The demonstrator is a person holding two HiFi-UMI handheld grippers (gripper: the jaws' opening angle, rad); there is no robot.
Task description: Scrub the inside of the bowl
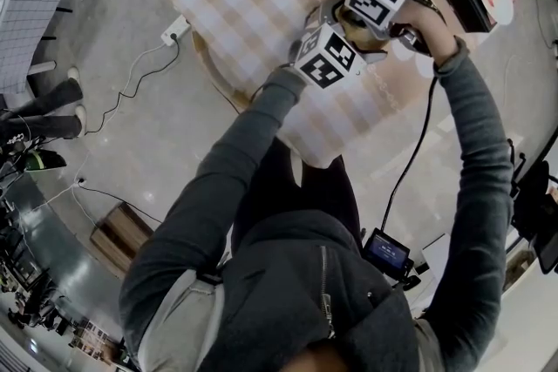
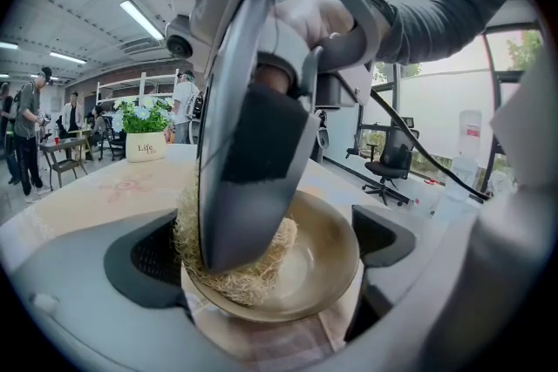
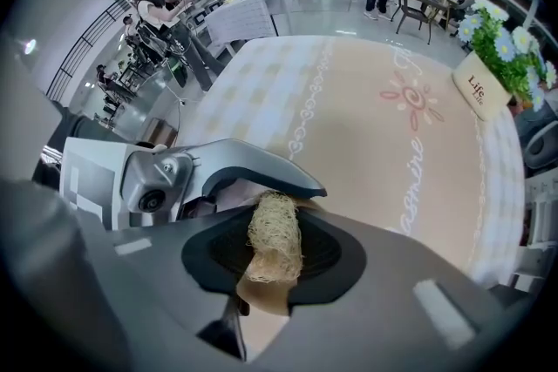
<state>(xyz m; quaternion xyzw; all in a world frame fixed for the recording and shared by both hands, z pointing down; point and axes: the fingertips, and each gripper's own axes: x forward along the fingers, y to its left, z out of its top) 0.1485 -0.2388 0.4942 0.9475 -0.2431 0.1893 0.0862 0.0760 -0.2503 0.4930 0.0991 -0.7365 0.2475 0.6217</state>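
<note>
At the near part of the table [image 3: 366, 126], which carries a checked and printed cloth, the bowl [image 2: 327, 270] sits between the left tongs [image 2: 264, 241]. Its rim meets the dark pads on both sides, so these tongs are judged clenched on the bowl to steady it. The bowl tilts slightly toward the left gripper view's camera.

The right tongs [image 3: 273, 261] are clamped on a straw-coloured fibre scrubber [image 2: 235, 279]. The right gripper view shows the pad squeezed narrow between the two jaws. These tongs enter the bowl from above, with the scrubber pressed against the inner wall on the side at that view's left.

Task status:
- Judged under way: both tools are engaged and the scrubber is in contact with the interior.
- The inner floor and the opposite wall lie bare and glossy. No foam, water or residue can be made out, so the share of surface already covered cannot be read.
- Remaining, as a judgement: work the scrubber around the floor and the far wall, holding the bowl firm against the side load.

Containers:
- Bowl: holds only the scrubber and the tips of the right tongs.
- White planter box [image 3: 488, 87]: stands well apart at the far side of the table and holds white and blue flowers with green leaves.
</note>
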